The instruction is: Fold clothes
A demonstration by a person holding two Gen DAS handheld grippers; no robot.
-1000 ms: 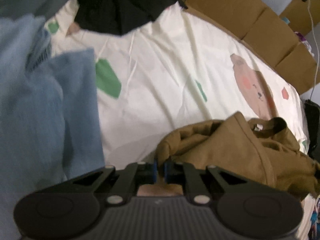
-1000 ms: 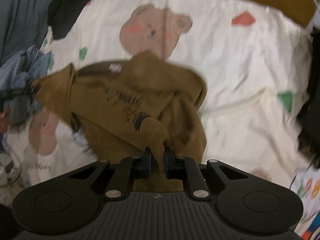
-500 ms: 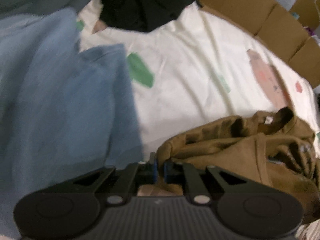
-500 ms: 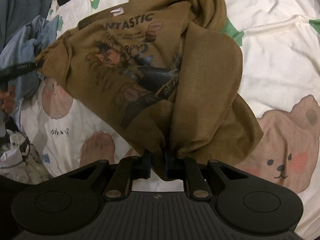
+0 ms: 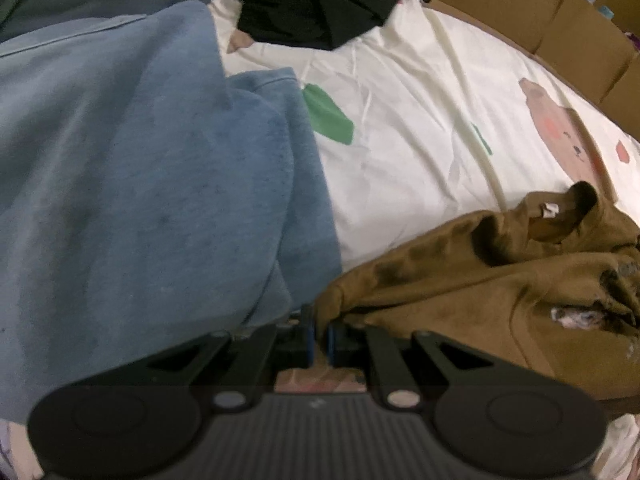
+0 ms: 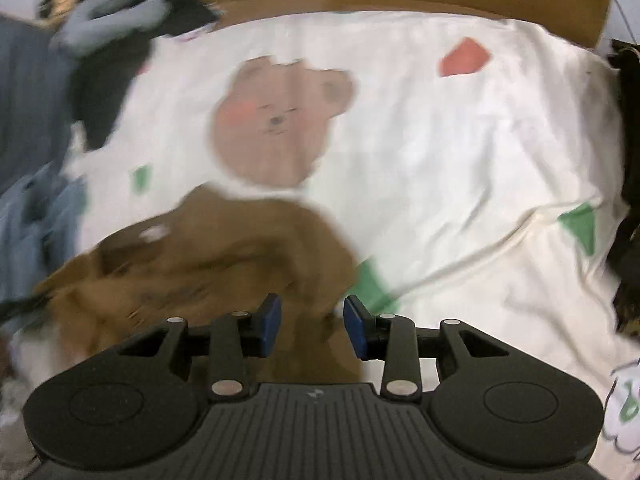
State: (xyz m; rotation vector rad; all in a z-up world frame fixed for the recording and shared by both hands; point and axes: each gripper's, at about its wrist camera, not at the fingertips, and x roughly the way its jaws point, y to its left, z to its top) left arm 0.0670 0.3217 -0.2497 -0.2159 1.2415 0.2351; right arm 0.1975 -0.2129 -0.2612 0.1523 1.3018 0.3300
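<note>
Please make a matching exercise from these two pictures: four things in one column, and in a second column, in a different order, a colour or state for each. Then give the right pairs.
Things:
1. left gripper
2. right gripper
3. T-shirt
4. bedsheet

Descriptions:
A. cream with a bear print
B. brown, crumpled on the bed
C. jaws opening, brown cloth between the pads, not pinched
D. clamped on an edge of brown cloth

Pairs: 1-D, 2-C, 3-B, 4-A

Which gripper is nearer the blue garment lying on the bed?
Left. The left gripper, shut on the brown shirt, sits right against the blue garment. The right gripper, jaws opening around the shirt, has the blue garment well off to its left.
</note>
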